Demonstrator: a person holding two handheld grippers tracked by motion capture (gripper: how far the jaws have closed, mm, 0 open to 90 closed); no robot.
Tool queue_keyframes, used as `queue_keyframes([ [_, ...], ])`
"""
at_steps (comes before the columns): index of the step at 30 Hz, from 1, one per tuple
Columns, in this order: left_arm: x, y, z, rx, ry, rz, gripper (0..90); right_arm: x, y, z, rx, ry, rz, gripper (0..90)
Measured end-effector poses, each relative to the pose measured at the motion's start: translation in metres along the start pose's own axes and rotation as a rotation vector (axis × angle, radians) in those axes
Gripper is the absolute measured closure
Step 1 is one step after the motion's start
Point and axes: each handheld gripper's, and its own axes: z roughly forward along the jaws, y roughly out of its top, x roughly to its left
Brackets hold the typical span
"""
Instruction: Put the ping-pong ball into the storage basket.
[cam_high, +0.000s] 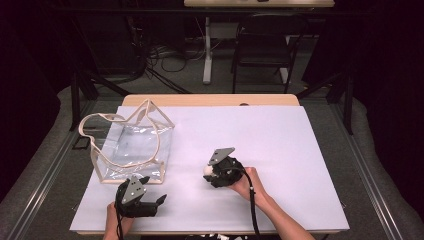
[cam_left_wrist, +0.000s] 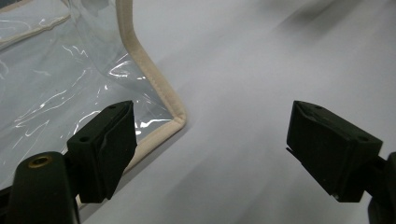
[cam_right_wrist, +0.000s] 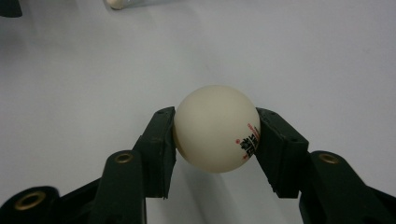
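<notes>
A cream table-tennis ball (cam_right_wrist: 215, 122) with red and black print sits pinched between the two black jaws of my right gripper (cam_right_wrist: 215, 137), which is shut on it. In the high view that gripper (cam_high: 209, 171) is near the middle of the white sheet, with the ball (cam_high: 207, 170) at its tip, pointing left. A clear plastic bag with beige trim (cam_high: 132, 145) stands open at the left. My left gripper (cam_high: 161, 201) is open near the front edge, just below the bag. Its jaws stand wide apart beside the bag's near corner (cam_left_wrist: 175, 116), with nothing between them.
The white sheet (cam_high: 280, 150) covers the table, and the wooden table edge (cam_high: 210, 100) shows at the back. A black chair (cam_high: 262, 47) and cables (cam_high: 165, 60) are on the floor beyond. A small black item (cam_high: 80, 143) lies off the table's left side.
</notes>
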Motion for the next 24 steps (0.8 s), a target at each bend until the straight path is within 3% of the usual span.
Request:
queue_keyframes([
  [24,0.0008,-0.0007,-0.0007,0.005,0.005,-0.001,16.4,-0.0001,0.0079,-0.0092,-0.019,0.019,0.009,50.7],
])
